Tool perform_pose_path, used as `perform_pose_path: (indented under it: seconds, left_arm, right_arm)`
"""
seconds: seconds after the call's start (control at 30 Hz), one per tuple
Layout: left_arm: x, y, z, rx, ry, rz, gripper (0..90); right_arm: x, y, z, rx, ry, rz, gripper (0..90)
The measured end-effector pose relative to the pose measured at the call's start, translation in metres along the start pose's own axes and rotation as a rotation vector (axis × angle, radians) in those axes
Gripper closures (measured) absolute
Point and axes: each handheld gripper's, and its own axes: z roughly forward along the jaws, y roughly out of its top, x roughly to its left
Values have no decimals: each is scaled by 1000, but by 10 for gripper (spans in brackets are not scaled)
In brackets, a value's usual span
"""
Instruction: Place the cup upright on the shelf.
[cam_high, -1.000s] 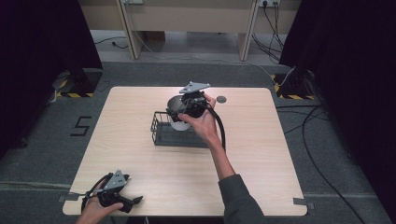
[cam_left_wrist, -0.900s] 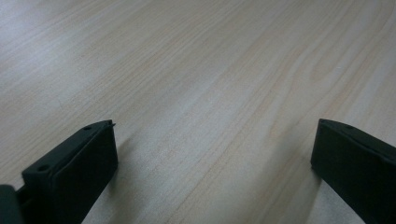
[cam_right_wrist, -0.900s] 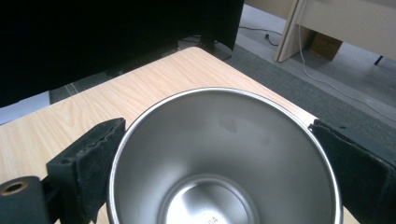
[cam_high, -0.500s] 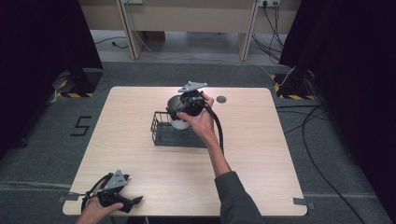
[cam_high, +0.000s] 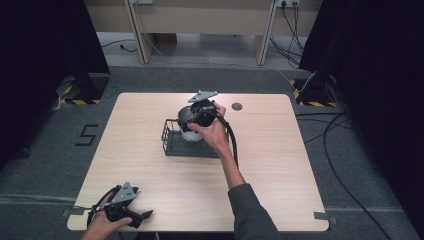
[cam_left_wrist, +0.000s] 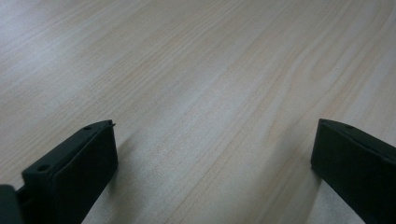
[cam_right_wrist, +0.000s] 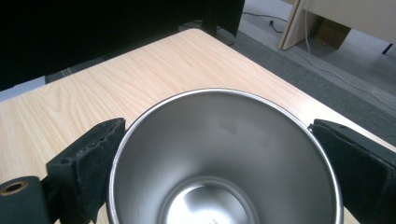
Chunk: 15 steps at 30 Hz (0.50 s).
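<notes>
Cup gripped over the rack, almost nothing has shifted.

My right gripper (cam_right_wrist: 219, 163) has its jaws spread wide around the steel cup (cam_right_wrist: 224, 154), pads against both sides of the rim; at the centre of the high view the cup hangs just above the black wire rack (cam_high: 172, 142), much as it did a second ago, so I judge the placing not yet done. My left gripper (cam_left_wrist: 212, 172) rests at the lower left, jaws apart on bare table (cam_left_wrist: 196, 70), holding nothing.
</notes>
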Motion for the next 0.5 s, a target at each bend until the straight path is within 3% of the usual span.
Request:
perform_pose_path:
  seconds: [0.23, 0.5]
  left_arm:
    - [0, 0, 0, 0, 0, 0, 0]
    - [0, 0, 0, 1, 0, 0, 0]
  right_arm:
    - [-5, -10, 3, 2, 25, 7, 63]
    - [-9, -20, 10, 1, 66, -21, 63]
